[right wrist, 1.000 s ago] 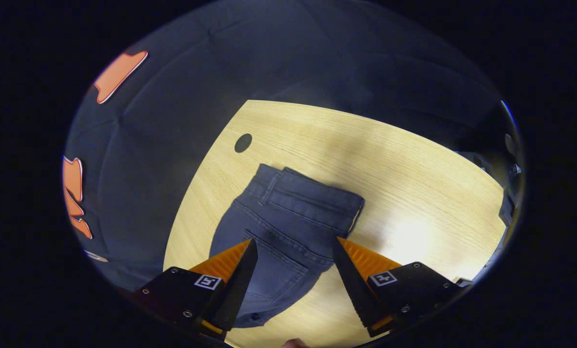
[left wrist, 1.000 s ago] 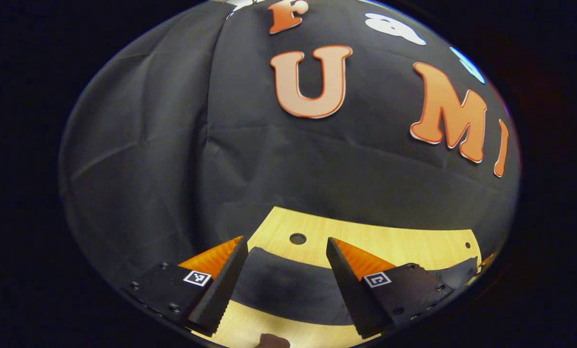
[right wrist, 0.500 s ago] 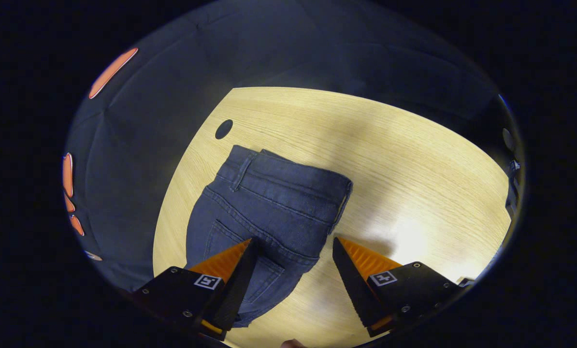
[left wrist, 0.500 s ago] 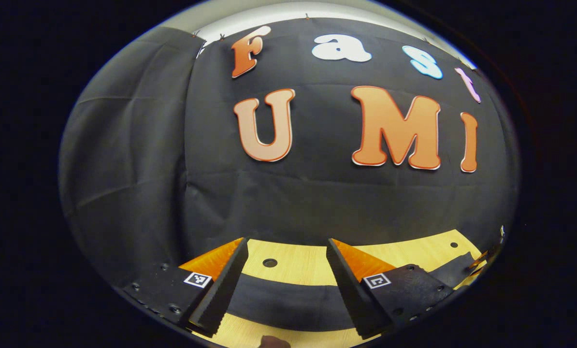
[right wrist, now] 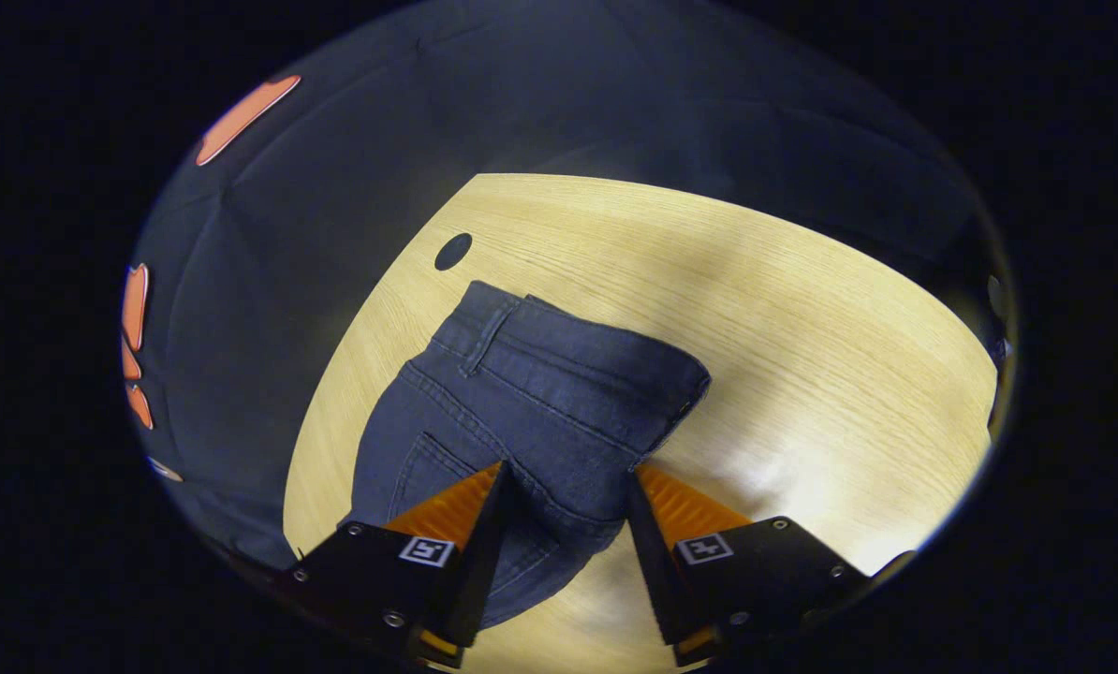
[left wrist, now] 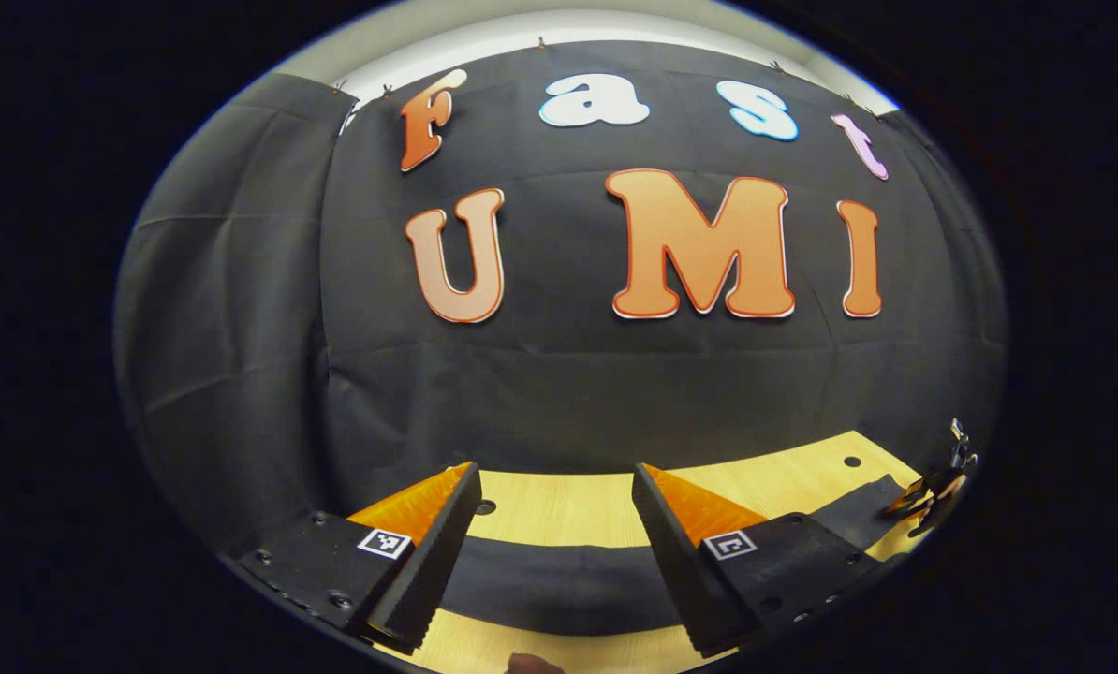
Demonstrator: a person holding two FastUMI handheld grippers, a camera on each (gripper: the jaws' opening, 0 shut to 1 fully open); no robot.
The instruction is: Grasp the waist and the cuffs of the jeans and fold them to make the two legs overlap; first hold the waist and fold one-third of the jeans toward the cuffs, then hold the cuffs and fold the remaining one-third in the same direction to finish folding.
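Wooden table (right wrist: 802,309) carries the dark denim jeans (right wrist: 531,393), legs already overlapped, waist (right wrist: 578,351) at the far end near a round hole (right wrist: 452,251). Right gripper (right wrist: 564,496) sits low over the seat area, fingers apart and straddling the cloth, nothing pinched yet. Left gripper (left wrist: 554,524) is open too, above a dark strip of jeans (left wrist: 559,585), pointing mostly at the wall. Risk: right fingers close below the waistband and catch one layer only, so the fold skews or the legs slide apart.
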